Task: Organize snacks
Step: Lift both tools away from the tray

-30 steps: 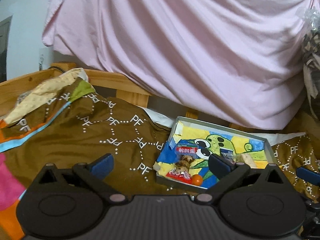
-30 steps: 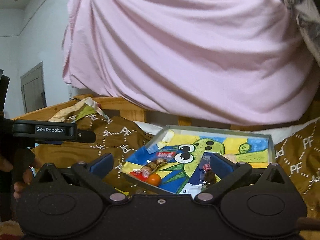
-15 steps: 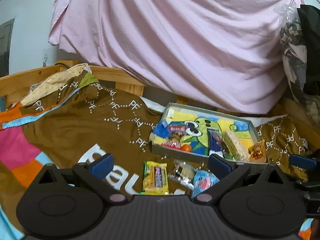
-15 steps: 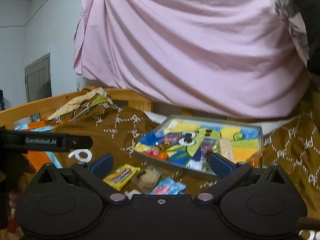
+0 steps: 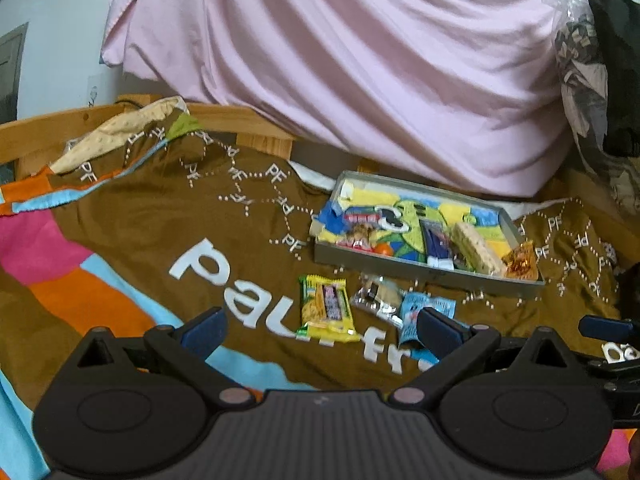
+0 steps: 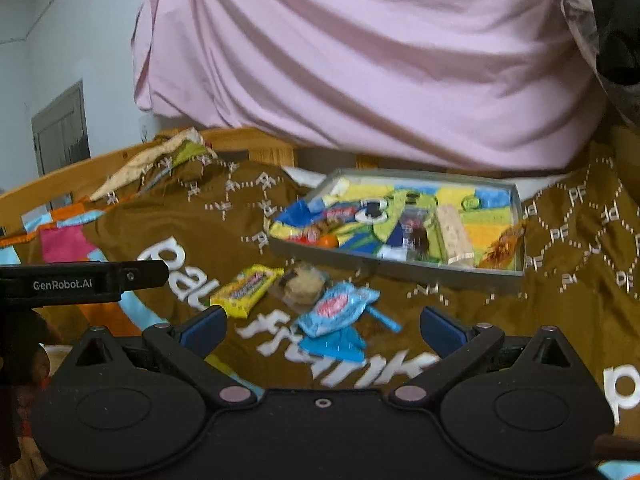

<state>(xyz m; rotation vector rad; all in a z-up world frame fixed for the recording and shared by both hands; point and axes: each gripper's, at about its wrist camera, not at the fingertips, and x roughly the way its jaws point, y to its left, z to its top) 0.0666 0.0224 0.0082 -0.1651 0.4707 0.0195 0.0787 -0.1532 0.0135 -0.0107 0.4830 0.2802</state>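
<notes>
Both tools stand with jaws apart and empty: the left tool (image 5: 320, 326) and the right tool (image 6: 320, 326) hover low over the near part of the bed, facing the tray.

The tray (image 5: 424, 270) lies on the brown blanket (image 5: 160, 216) toward the far right of the bed, just short of the pink sheet (image 5: 360, 60). It already holds several snacks: a red packet and an orange ball (image 5: 383, 249) at its near left corner, a dark packet and a pale bar (image 5: 476, 246) in the middle, and an amber wrapper (image 5: 520, 264) at its near right corner.

Three snacks lie loose on the blanket just beside the tray's near edge: a yellow packet (image 5: 328, 308) to the left, a clear-wrapped biscuit (image 5: 378, 294) in the middle, and a blue packet (image 6: 340, 308) to the right. The blue one lies nearest the right tool; in the left view the left tool's right finger partly hides it.

Judgement: sorting is partly done, and the step in hand is the approach to the loose items. The next move calls for one tool to descend over a single packet, close on its flat body or a crimped edge, then carry it over the tray rim. Soft bedding may give under pressure, and thin wrappers may slip.
</notes>
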